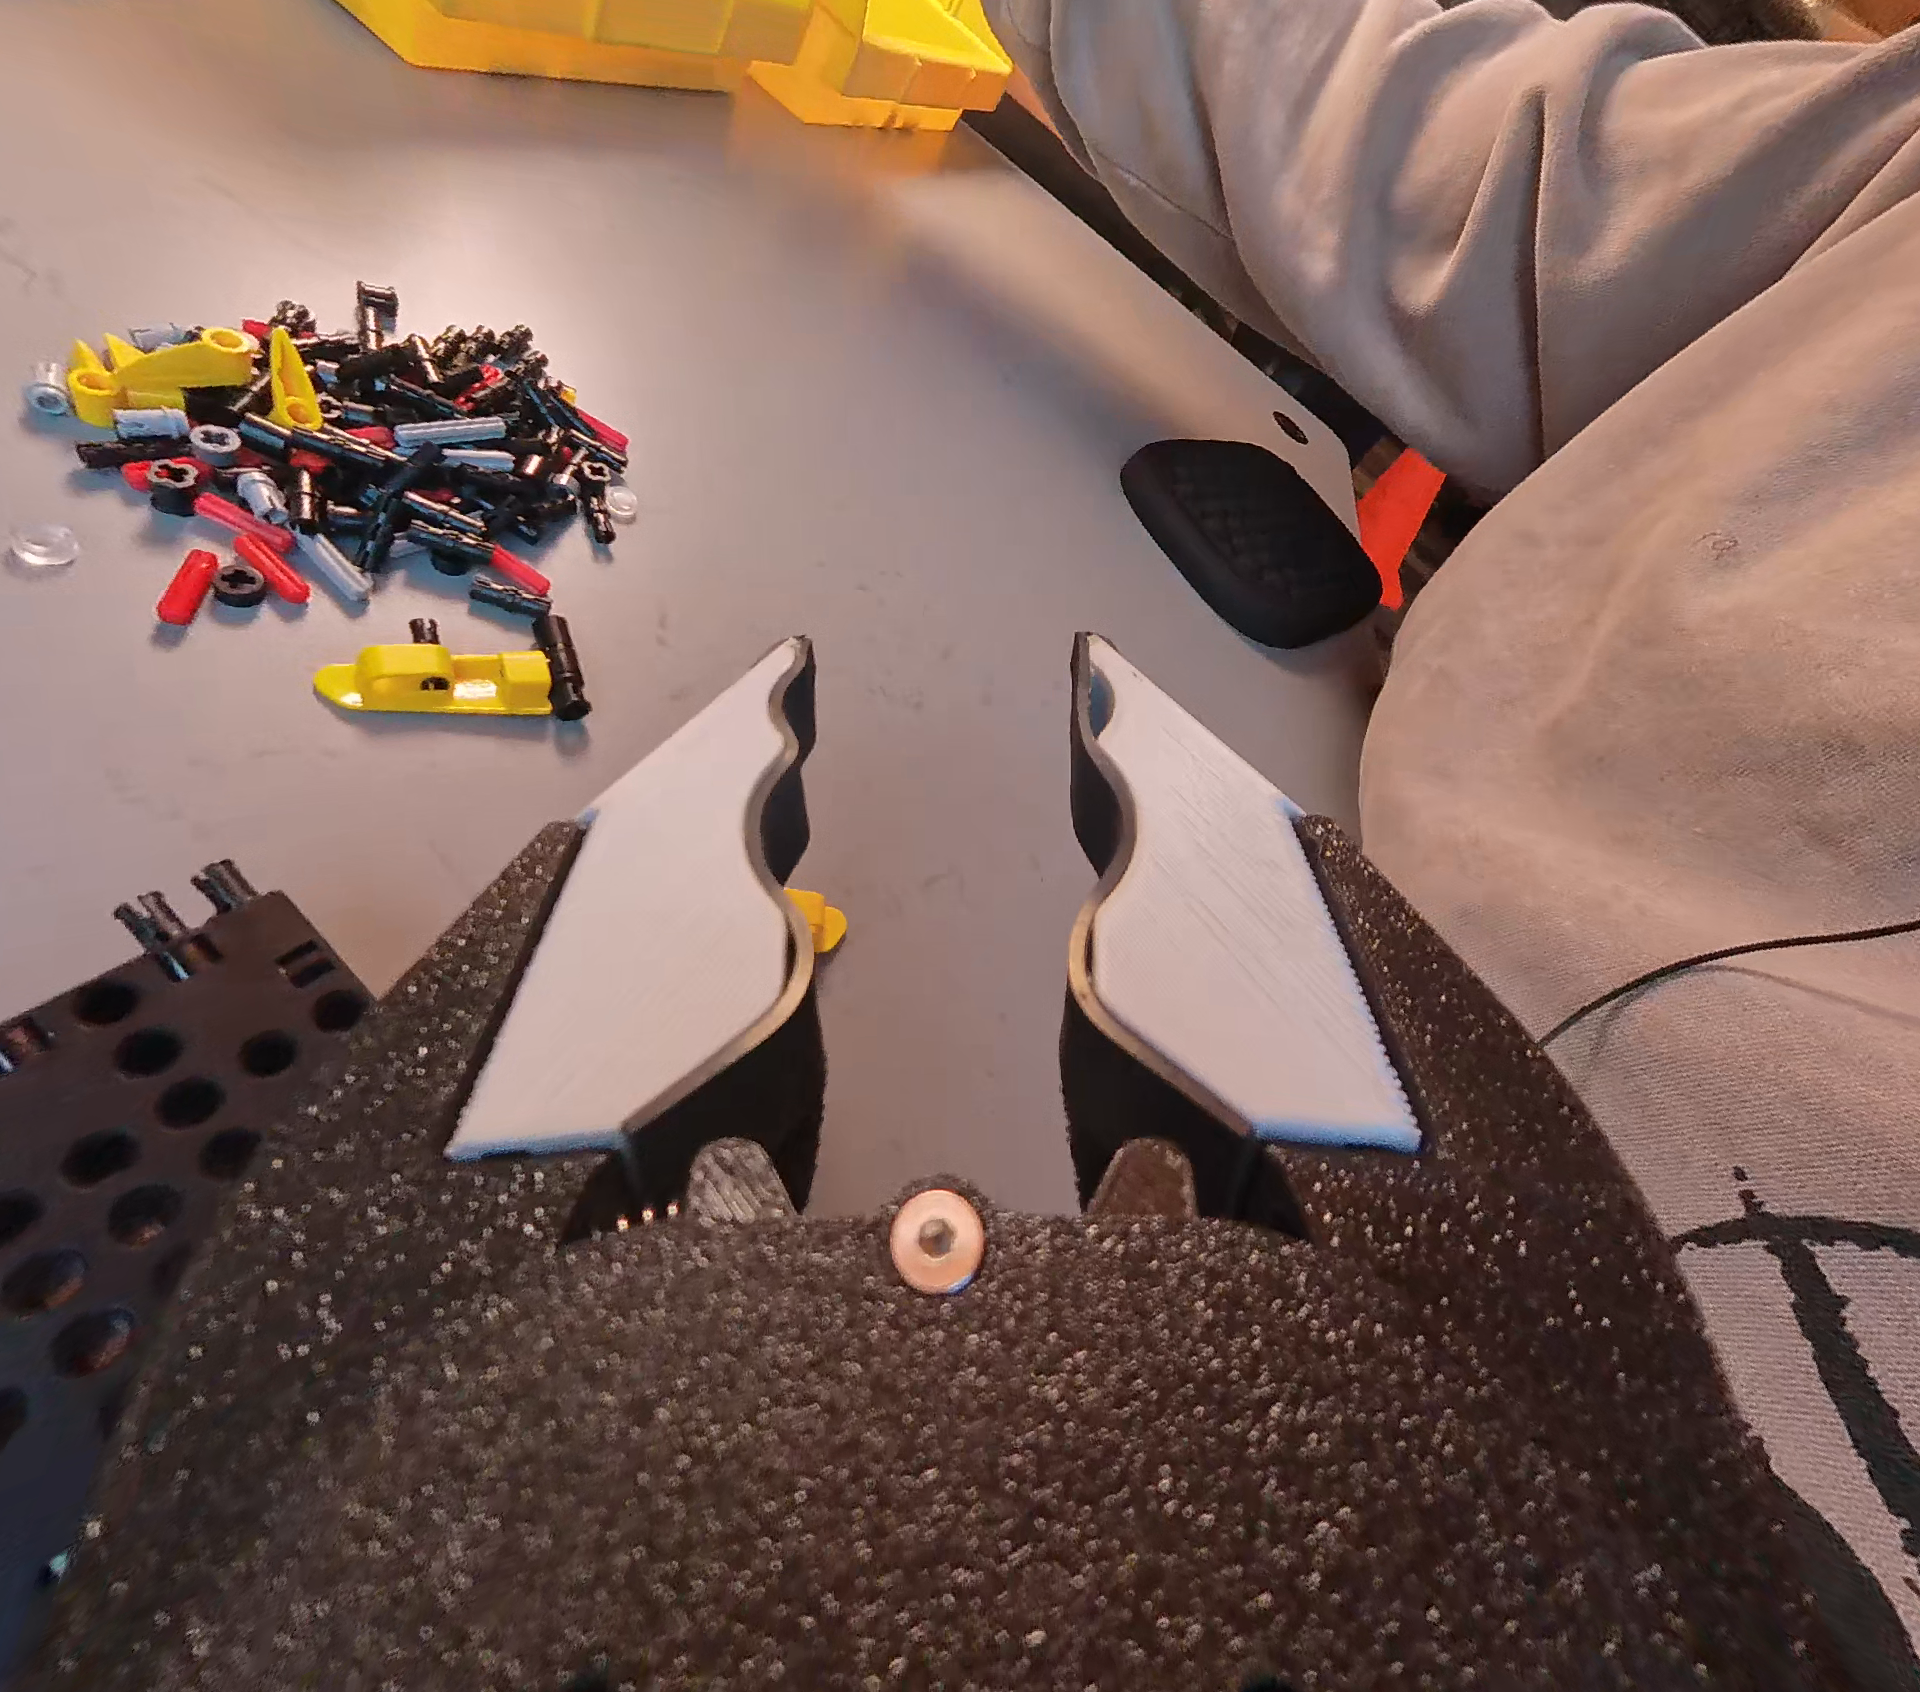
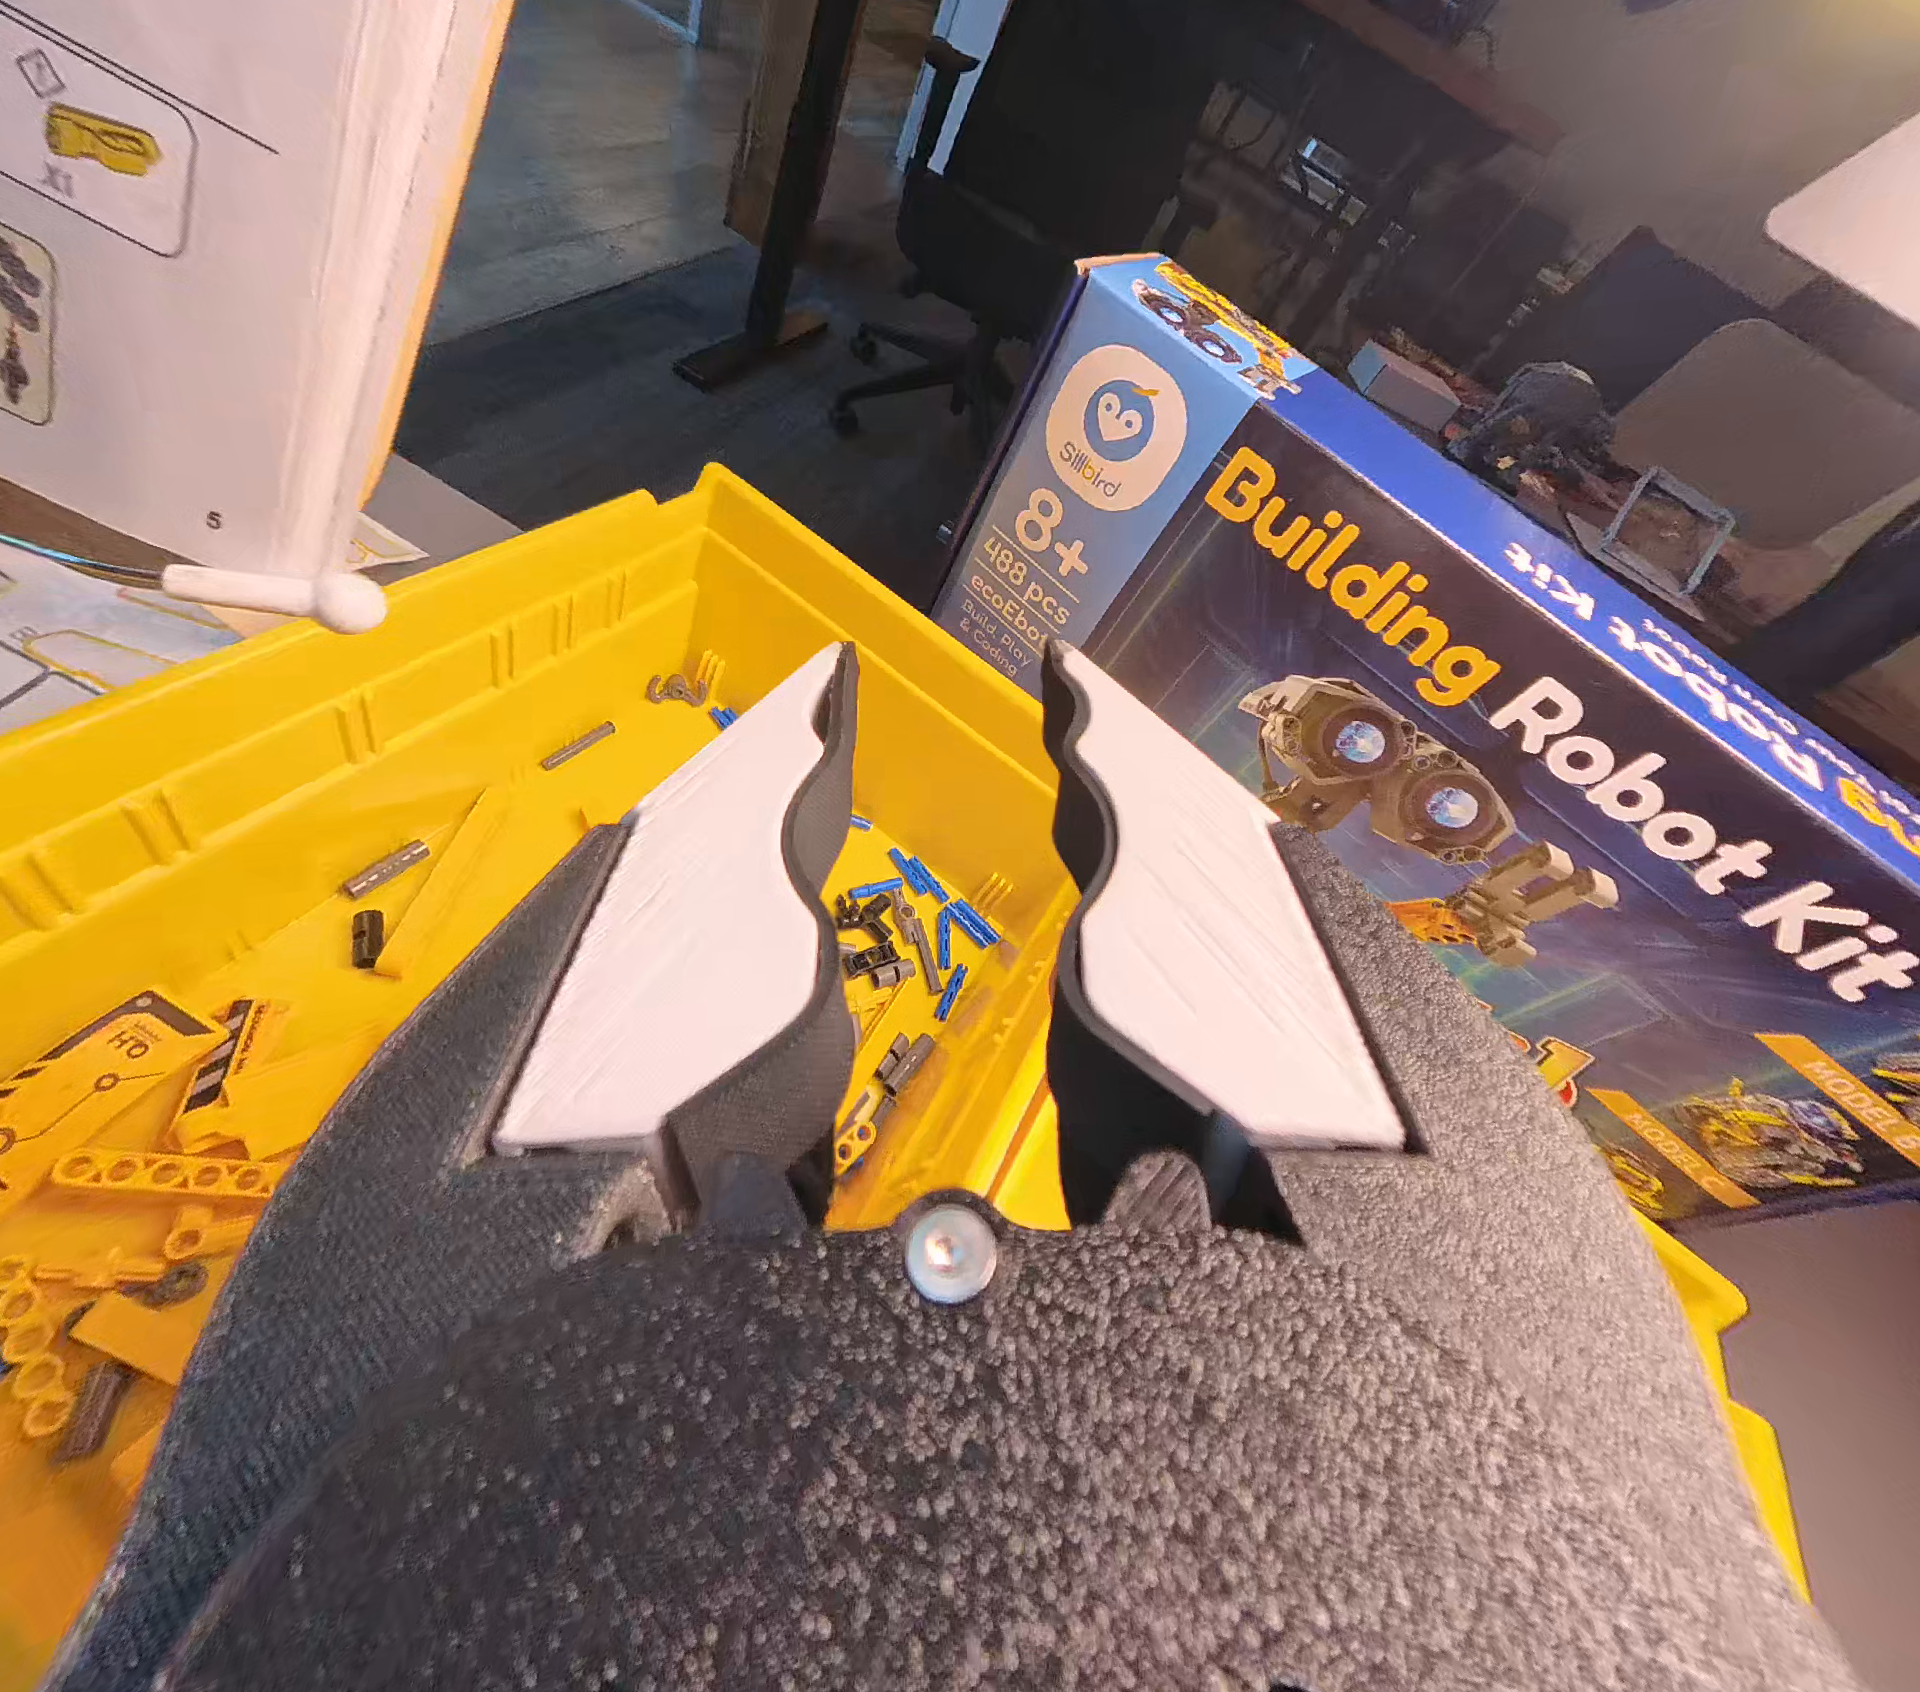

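Two claws agape, left claw (image 1: 940,645) above bare table (image 1: 935,416), right claw (image 2: 951,650) over yellow bin (image 2: 790,520)

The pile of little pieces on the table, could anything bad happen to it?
Maybe. The pile of small pieces lies loose on the grey table, so a sweep of the open left gripper could scatter it. A clear round piece already sits apart and looks easy to lose. The right gripper, open above the yellow bin, might knock the blue pins about.
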